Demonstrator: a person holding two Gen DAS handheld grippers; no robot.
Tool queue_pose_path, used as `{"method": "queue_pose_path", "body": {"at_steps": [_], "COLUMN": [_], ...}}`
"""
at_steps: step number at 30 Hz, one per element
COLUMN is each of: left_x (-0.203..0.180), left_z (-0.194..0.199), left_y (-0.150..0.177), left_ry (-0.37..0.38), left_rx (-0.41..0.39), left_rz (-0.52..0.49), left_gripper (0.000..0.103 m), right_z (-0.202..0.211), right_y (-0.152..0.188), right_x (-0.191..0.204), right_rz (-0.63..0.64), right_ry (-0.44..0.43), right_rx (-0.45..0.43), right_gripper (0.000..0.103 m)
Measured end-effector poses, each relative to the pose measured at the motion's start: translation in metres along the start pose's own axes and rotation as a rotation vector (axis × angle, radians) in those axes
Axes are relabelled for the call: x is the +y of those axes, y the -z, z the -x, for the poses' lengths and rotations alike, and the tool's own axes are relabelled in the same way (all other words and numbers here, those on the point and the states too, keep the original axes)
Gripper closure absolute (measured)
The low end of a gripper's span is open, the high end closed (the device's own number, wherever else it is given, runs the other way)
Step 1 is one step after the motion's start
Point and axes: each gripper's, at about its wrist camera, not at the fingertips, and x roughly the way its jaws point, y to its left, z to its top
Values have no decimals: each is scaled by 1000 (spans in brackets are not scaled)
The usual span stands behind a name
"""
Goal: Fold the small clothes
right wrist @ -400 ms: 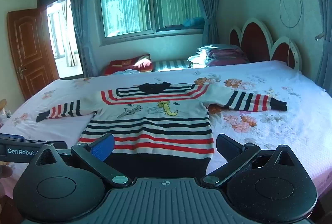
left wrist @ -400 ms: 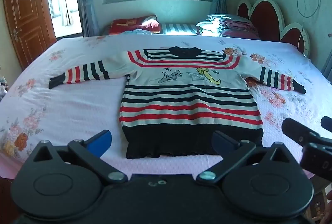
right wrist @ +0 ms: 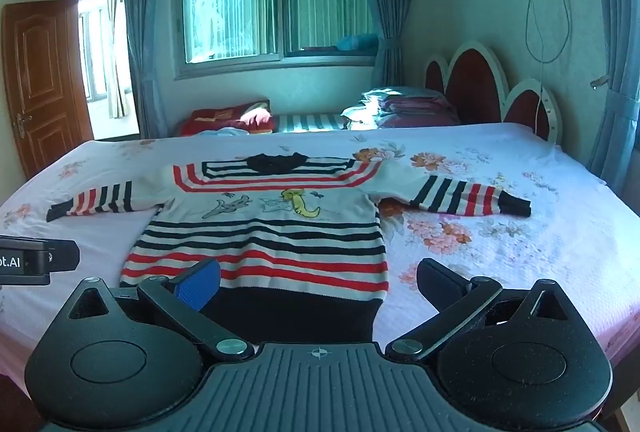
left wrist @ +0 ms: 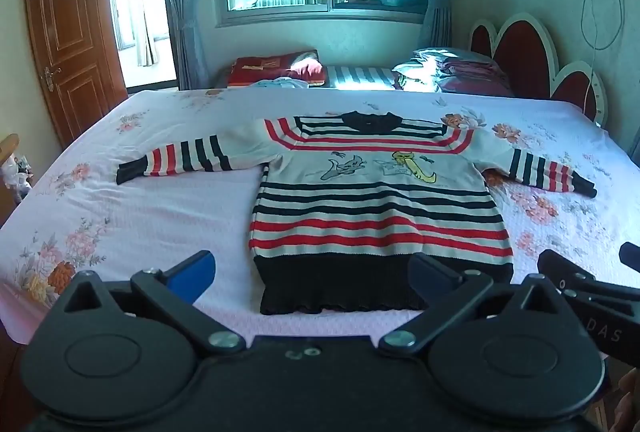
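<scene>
A small striped sweater (left wrist: 376, 216) in white, red and black, with cartoon figures on its chest, lies flat and face up on the bed (left wrist: 140, 216), both sleeves spread out. Its black hem faces me. My left gripper (left wrist: 312, 272) hovers open just before the hem, nothing between its fingers. In the right wrist view the sweater (right wrist: 260, 240) sits left of centre, and my right gripper (right wrist: 320, 282) stands open over the hem's right corner, holding nothing. Each gripper shows at the edge of the other's view: the right gripper (left wrist: 580, 284), the left gripper (right wrist: 36, 258).
The floral sheet (right wrist: 520, 252) covers a wide bed. Pillows and folded bedding (left wrist: 452, 71) are stacked by the red headboard (left wrist: 520, 59). A red blanket (left wrist: 276, 67) lies under the window. A wooden door (left wrist: 68, 47) stands open at the left. A cable (right wrist: 540, 23) hangs on the right wall.
The left wrist view has tilted up a little, showing more window and wall. The right view has shifted slightly right, so the sweater sits further left. Both grippers stay open; the sweater has not moved.
</scene>
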Motion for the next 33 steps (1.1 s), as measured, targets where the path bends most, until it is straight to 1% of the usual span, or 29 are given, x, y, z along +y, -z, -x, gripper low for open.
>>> {"method": "queue_pose_path", "body": {"at_steps": [6,7,33], "left_x": [-2,-2,-12], "left_z": [2,2,3], "left_y": [1,1,-1], "left_ry": [2,3,9], "left_rx": [-3,-5,-2], "left_rz": [-2,-5,-14], "left_gripper": [0,0,0], "right_z": [7,2,0], "right_y": [-4,-3,-5], "right_x": [-5,-3,-7], "right_rz": [-8,-5,-11], "right_ry": [-9,-8,-3], "right_rx": [-7,-2,-8], "right_gripper": [0,0,0]}}
